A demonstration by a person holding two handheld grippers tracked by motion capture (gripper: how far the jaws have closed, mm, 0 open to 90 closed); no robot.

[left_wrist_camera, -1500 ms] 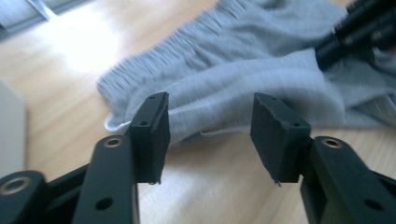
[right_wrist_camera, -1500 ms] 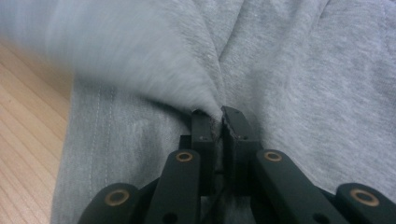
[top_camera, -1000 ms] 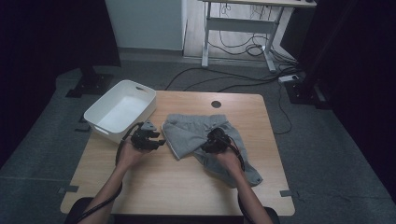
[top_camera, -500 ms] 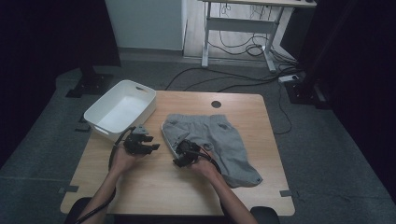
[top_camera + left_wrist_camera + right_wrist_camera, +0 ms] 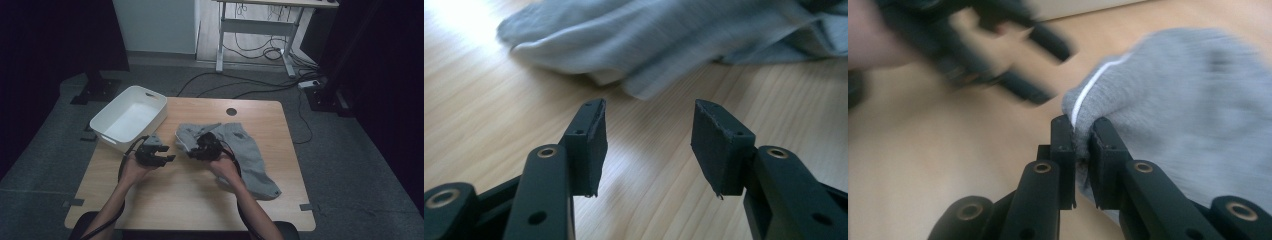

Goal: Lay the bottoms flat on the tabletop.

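While the high view looked down on the light wooden table (image 5: 165, 200), the grey cotton shorts (image 5: 250, 150) lay at its middle and right, their long axis slanting from the waistband near the white plastic bin (image 5: 127, 120) toward the near right corner, where one leg end pointed. The right gripper (image 5: 196, 148) sat at the left edge of the shorts, and the left gripper (image 5: 167, 159) hung just beside it over bare wood, clear of the cloth.

From the left gripper view, that gripper's jaws stood apart with nothing between them, aimed at the nearest fold of the shorts (image 5: 664, 45), which lay ahead on the table, not touched.

Seen through the right gripper view, its jaws had just been closing and now pinched a white-piped edge of the shorts (image 5: 1168, 110) between the pads; the left gripper (image 5: 998, 55) showed blurred beyond.

By my judgement the step in hand was folding: one edge was taken up. The next move likely called for the left gripper to seize the neighbouring edge, so both could carry the cloth over evenly without bunching
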